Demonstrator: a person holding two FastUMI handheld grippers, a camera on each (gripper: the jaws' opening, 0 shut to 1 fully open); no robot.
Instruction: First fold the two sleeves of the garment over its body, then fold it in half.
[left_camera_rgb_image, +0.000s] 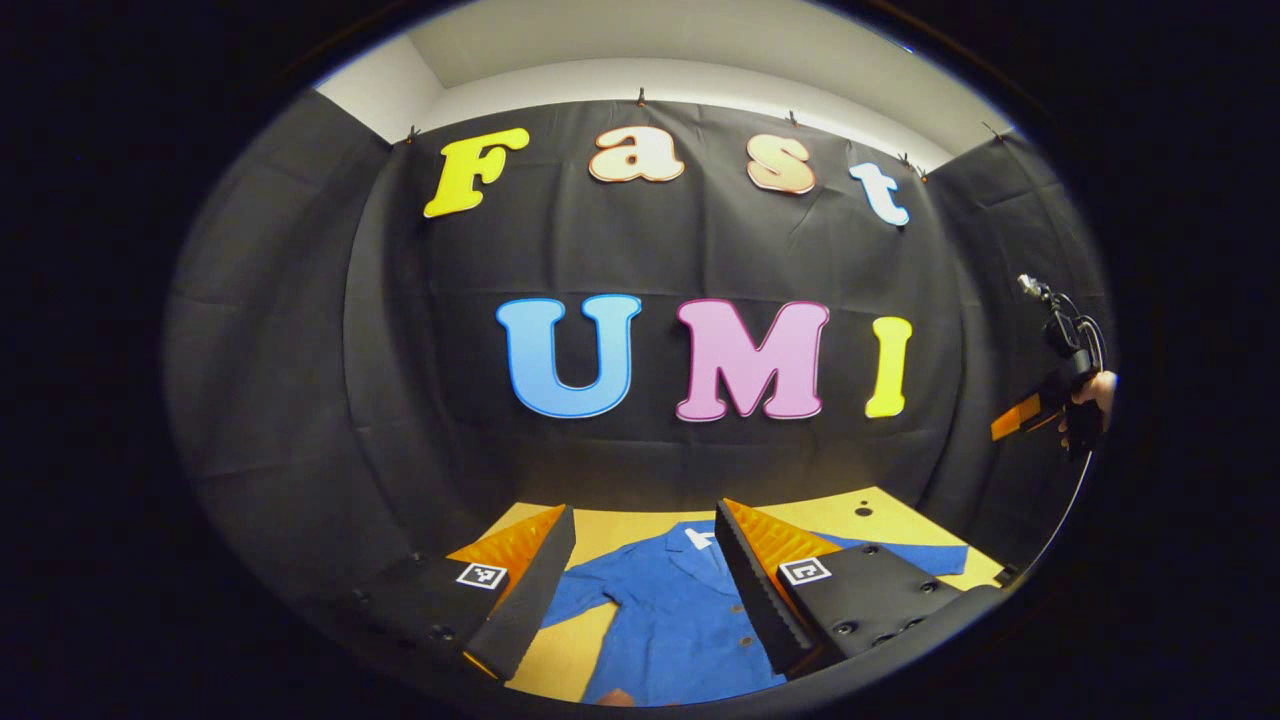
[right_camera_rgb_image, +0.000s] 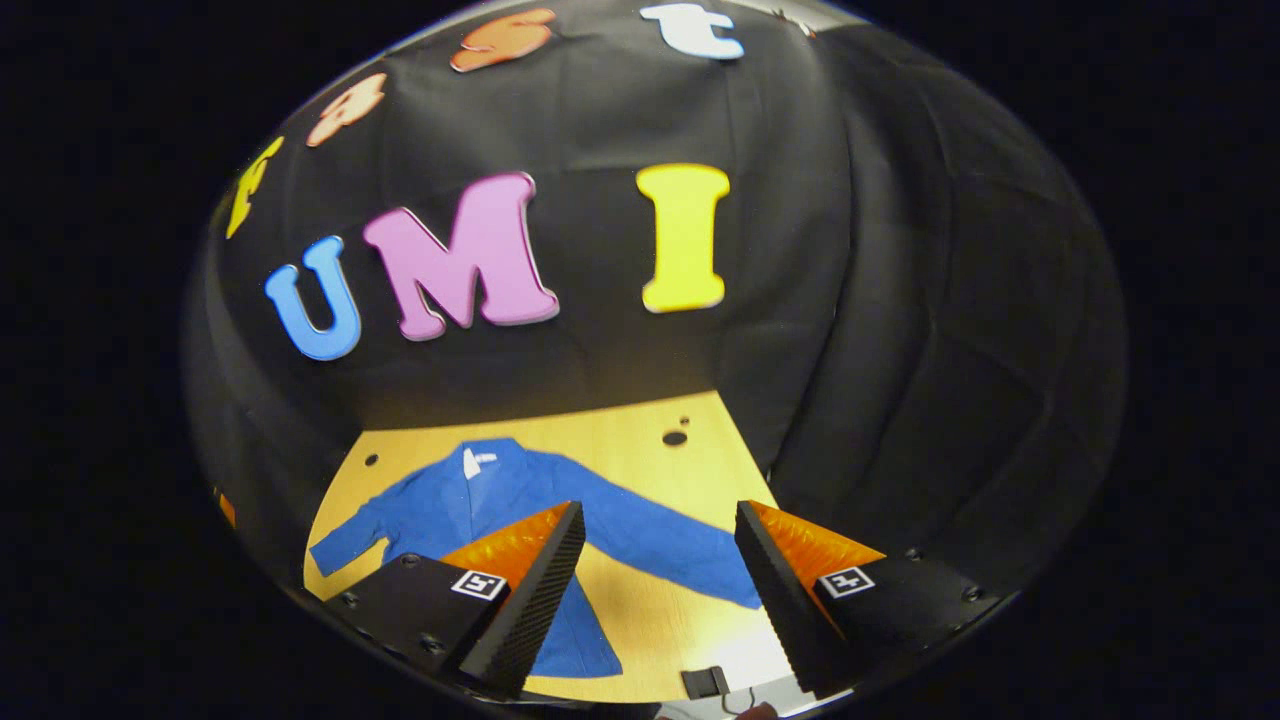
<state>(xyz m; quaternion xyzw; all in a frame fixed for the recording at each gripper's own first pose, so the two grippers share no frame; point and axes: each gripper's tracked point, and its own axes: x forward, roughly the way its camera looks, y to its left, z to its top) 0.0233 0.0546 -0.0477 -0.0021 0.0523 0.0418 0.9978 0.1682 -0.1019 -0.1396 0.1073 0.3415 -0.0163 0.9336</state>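
Observation:
A blue button-front garment (left_camera_rgb_image: 665, 610) lies flat on the wooden table (left_camera_rgb_image: 640, 525), collar toward the booth's wall, both sleeves spread out to the sides. My left gripper (left_camera_rgb_image: 640, 590) hangs above its body, open, nothing between the fingers. In the right gripper view the garment (right_camera_rgb_image: 500, 500) stretches across the table (right_camera_rgb_image: 620, 430), and my right gripper (right_camera_rgb_image: 660, 590) is open above its right sleeve (right_camera_rgb_image: 680, 555), holding nothing. The right gripper (left_camera_rgb_image: 1035, 410), held by a hand, also shows far off at the right in the left gripper view.
Black cloth walls close in the table on the back and both sides. The tabletop has small round holes (right_camera_rgb_image: 675, 437) near the back. A small dark object with a cable (right_camera_rgb_image: 707, 683) lies at the table's near edge.

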